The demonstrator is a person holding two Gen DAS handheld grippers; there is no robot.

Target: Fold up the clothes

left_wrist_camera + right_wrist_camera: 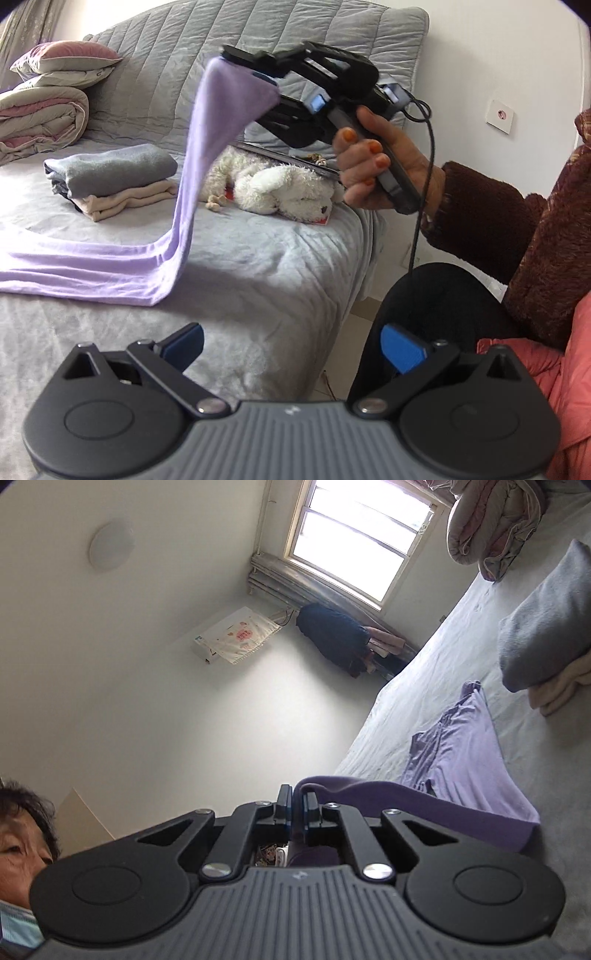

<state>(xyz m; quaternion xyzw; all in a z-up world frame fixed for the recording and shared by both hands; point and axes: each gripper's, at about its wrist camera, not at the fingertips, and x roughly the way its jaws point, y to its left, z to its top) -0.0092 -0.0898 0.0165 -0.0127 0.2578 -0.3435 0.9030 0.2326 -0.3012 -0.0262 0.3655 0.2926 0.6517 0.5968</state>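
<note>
A lilac garment [92, 269] lies flat on the grey bed [258, 251]. One end of it rises in a taut strip to my right gripper [255, 72], which a hand [373, 162] holds high over the bed. In the right wrist view that gripper [294, 806] is shut on a fold of the lilac garment [461, 753], which drapes off to the right and down onto the sheet. My left gripper [293, 347] hangs low near the bed's front edge, open, its blue pads [402, 349] wide apart with nothing between them.
A folded grey and beige stack [110, 177] sits behind the garment, with a white plush toy [288, 188] to its right. A rolled quilt and pillow [40, 122] lie at the back left. The person's dark trousers [436, 306] and brown sleeve [517, 229] fill the right side.
</note>
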